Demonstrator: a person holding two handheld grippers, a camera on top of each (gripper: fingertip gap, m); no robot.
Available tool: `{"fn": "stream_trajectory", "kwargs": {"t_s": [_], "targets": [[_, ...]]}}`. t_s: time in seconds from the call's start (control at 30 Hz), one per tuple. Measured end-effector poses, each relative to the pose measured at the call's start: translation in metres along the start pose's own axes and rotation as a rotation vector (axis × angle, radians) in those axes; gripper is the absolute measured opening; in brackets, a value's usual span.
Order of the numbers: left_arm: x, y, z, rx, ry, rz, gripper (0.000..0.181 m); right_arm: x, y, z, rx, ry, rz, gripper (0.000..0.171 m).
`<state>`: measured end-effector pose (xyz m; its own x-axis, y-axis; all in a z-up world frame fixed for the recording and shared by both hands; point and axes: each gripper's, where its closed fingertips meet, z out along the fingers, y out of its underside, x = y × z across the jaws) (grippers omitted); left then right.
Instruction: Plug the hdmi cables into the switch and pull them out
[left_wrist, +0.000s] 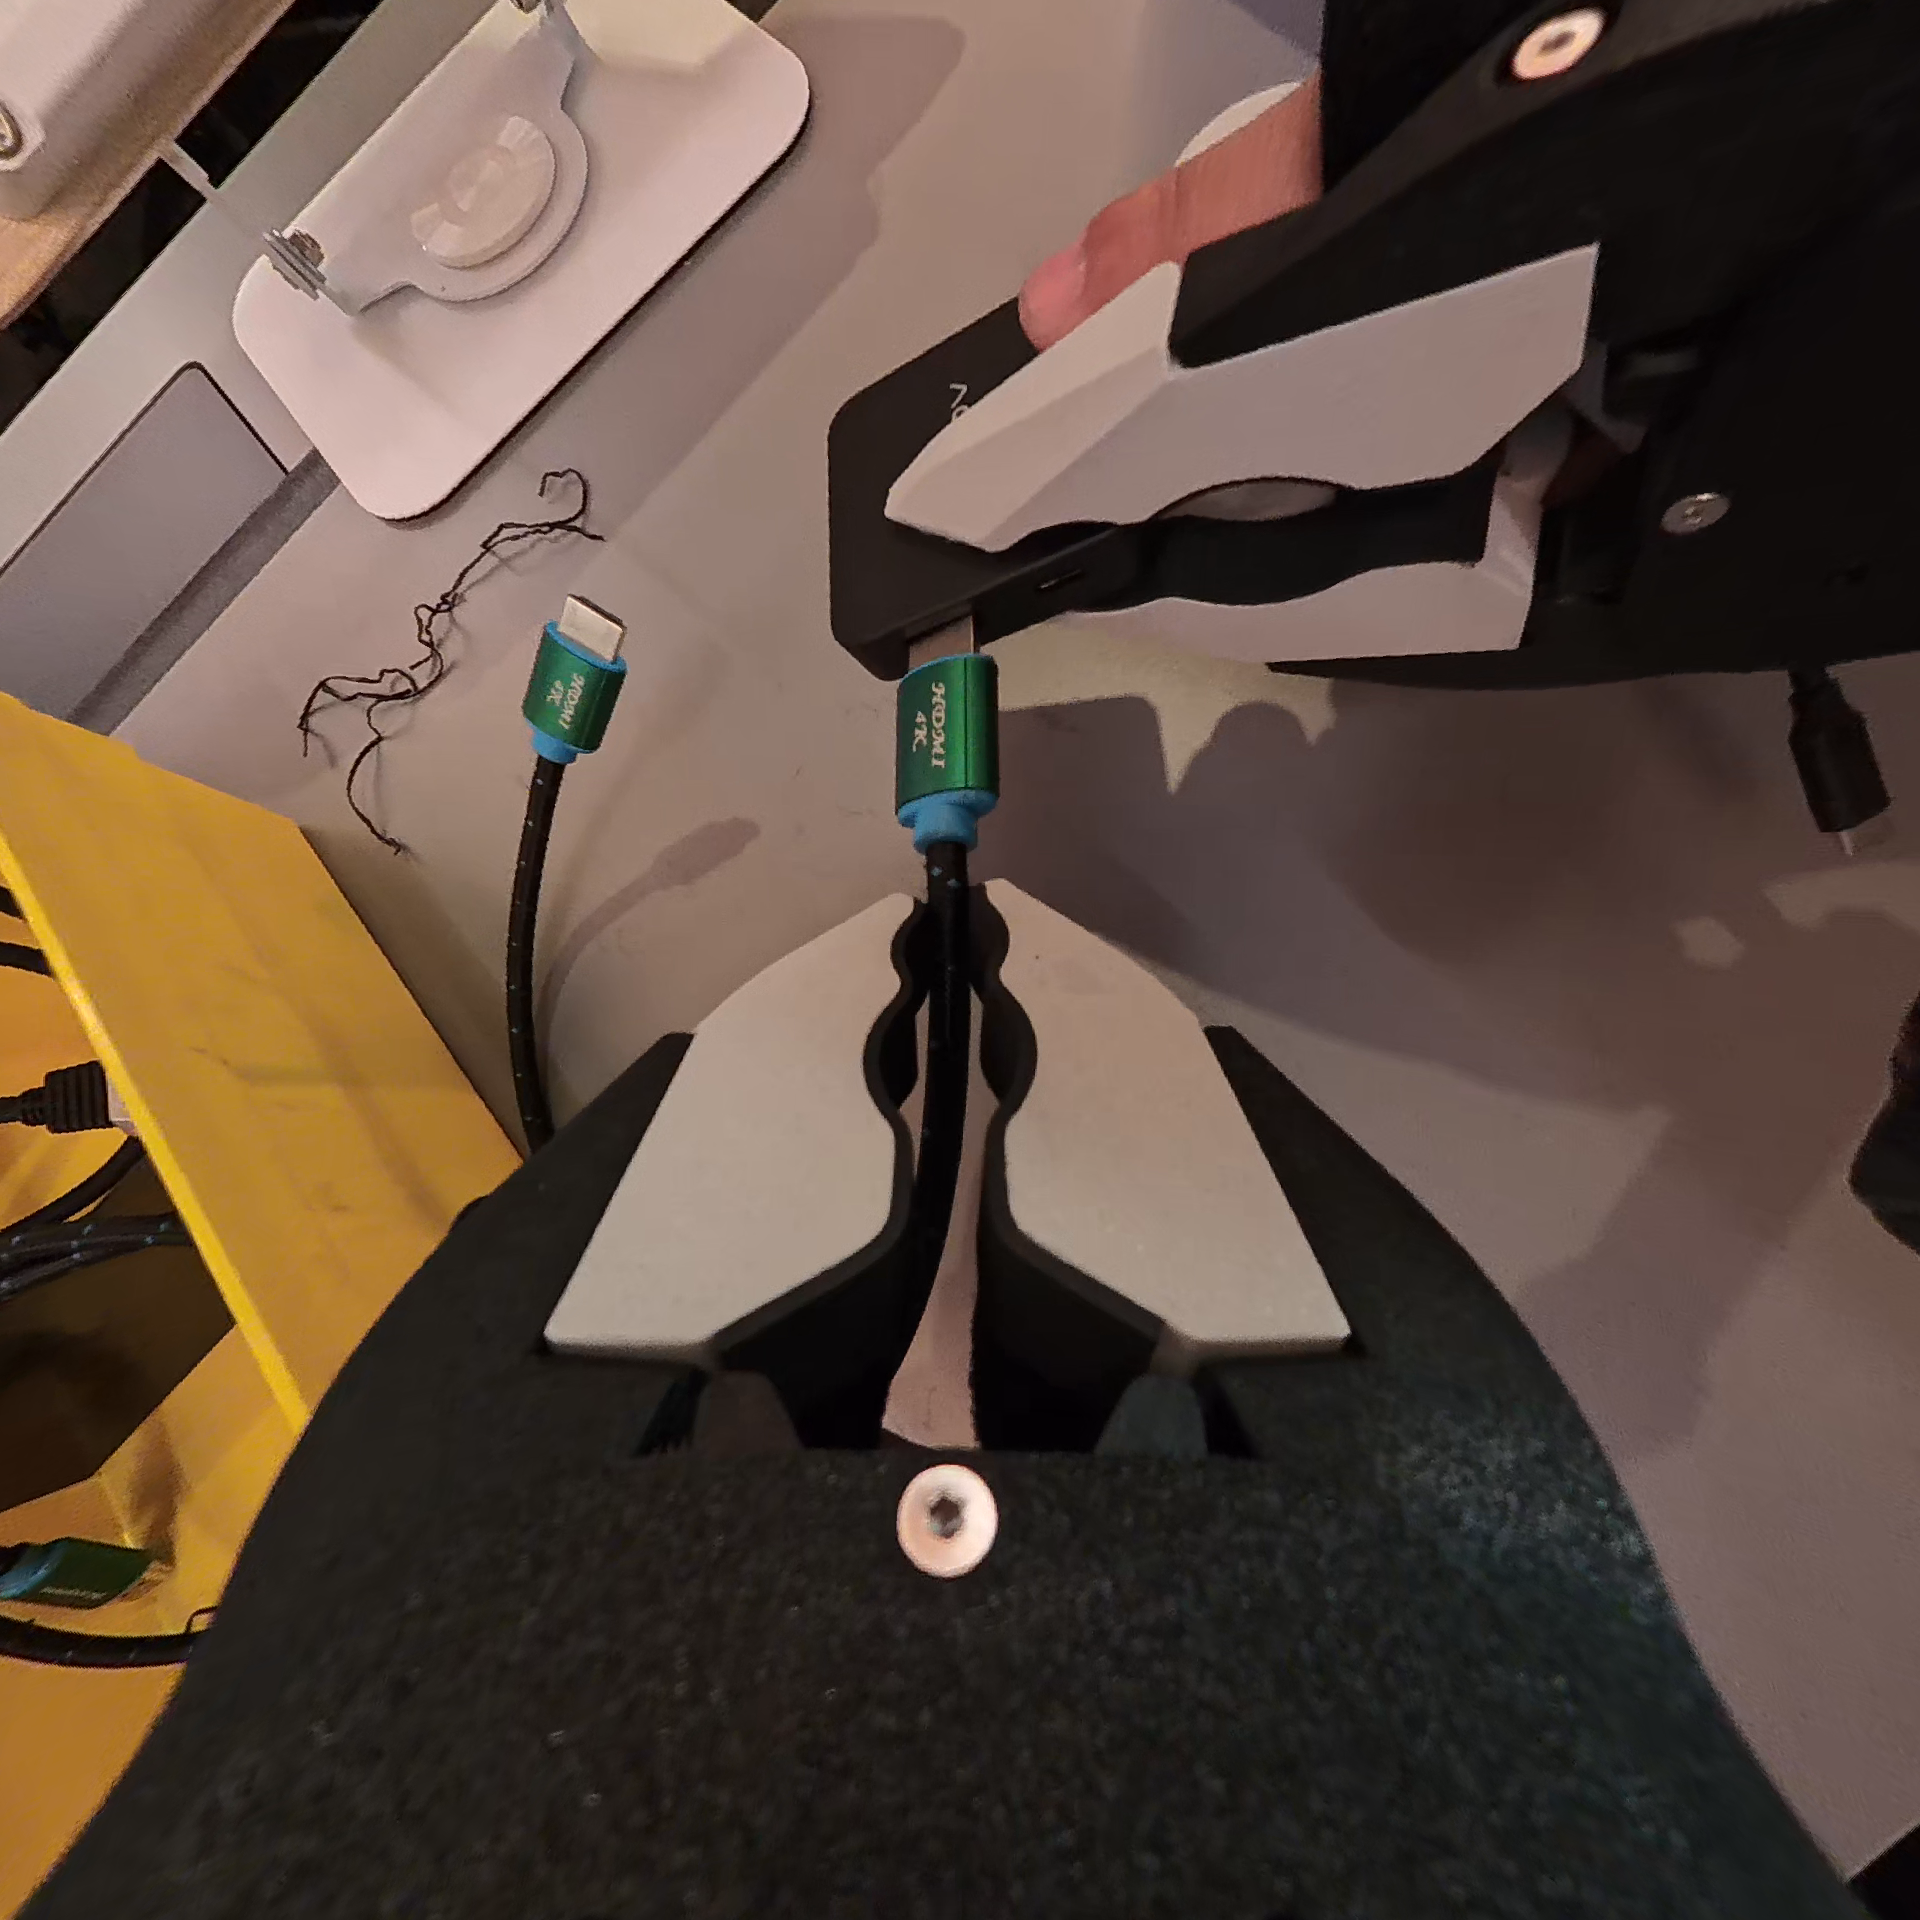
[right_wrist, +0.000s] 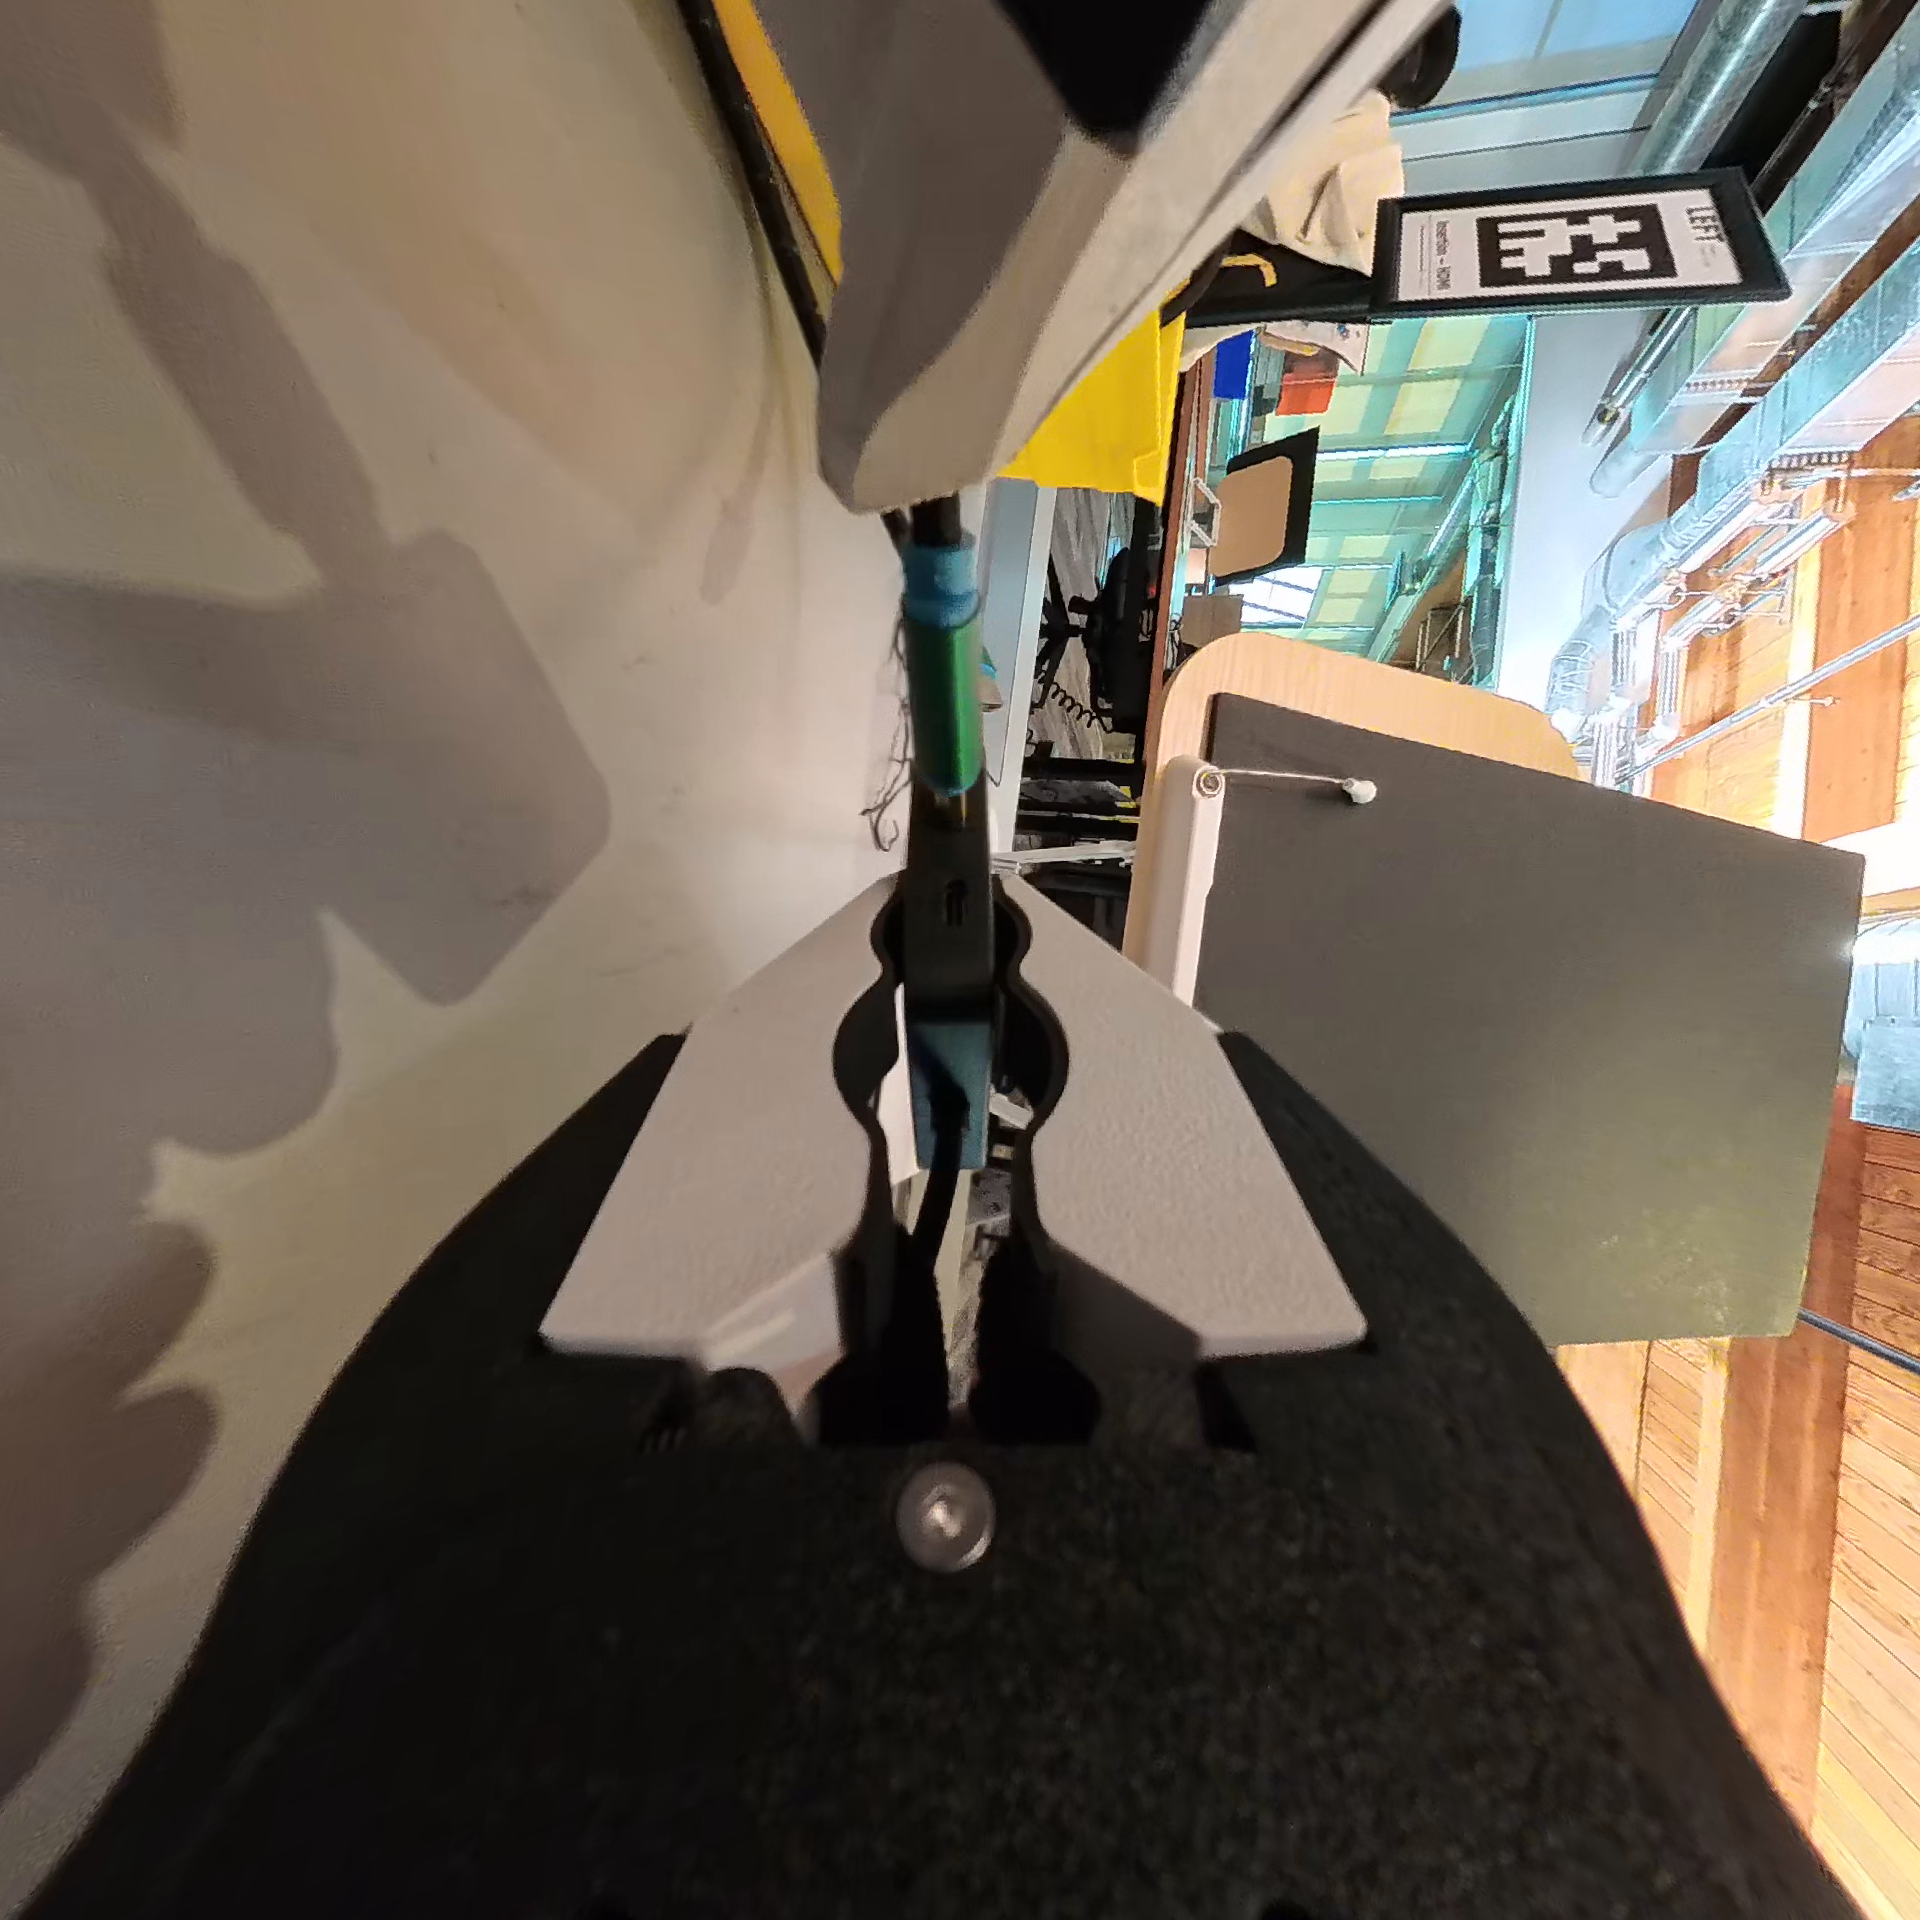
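My left gripper (left_wrist: 951, 896) is shut on the black braided cable (left_wrist: 940, 1039) just behind a green HDMI plug (left_wrist: 940, 743) with a blue collar. The plug's metal tip sits in a port on the edge of the black switch (left_wrist: 883, 457), with a strip of metal still showing. My right gripper (left_wrist: 935, 566) is shut on the switch and holds it above the table. In the right wrist view the switch (right_wrist: 951, 935) is edge-on between my right gripper's fingers (right_wrist: 951, 883), with the green plug (right_wrist: 940, 707) beyond it. A second green HDMI plug (left_wrist: 582, 675) lies loose on the table.
A yellow bin (left_wrist: 208, 987) with more cables stands at the left. A white stand base (left_wrist: 499, 260) is at the back left, and a black thread (left_wrist: 436, 644) lies near it. A short black cable (left_wrist: 1839, 764) hangs under the right gripper. A person's fingertip (left_wrist: 1122, 249) rests on the switch. The tips of one gripper are about 7 cm away from the tips of the other. About 20 cm separates my right fingertips from the black thread (left_wrist: 436, 644).
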<state>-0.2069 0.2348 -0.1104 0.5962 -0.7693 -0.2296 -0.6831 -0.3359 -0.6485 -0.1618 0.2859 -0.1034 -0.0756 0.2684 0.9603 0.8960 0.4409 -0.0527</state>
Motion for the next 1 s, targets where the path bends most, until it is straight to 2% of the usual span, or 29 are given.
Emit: {"fn": "stream_trajectory", "kwargs": {"t_s": [0.23, 0.7, 0.87, 1.0], "targets": [[0.002, -0.003, 0.0, 0.034, 0.023, -0.056, 0.006, 0.0, 0.001, 0.0, -0.026, 0.001, -0.013, 0.011], [-0.002, -0.01, 0.0, 0.058, -0.161, 0.138, 0.006, -0.007, 0.005, 0.0, 0.003, -0.059, 0.105, 0.011], [-0.001, -0.018, -0.004, 0.141, -0.095, 0.06, 0.006, -0.006, 0.006, -0.001, 0.029, -0.068, 0.174, 0.011], [0.001, -0.021, -0.004, 0.167, -0.151, 0.189, 0.006, -0.006, 0.006, -0.001, 0.057, -0.087, 0.256, 0.011]]}}
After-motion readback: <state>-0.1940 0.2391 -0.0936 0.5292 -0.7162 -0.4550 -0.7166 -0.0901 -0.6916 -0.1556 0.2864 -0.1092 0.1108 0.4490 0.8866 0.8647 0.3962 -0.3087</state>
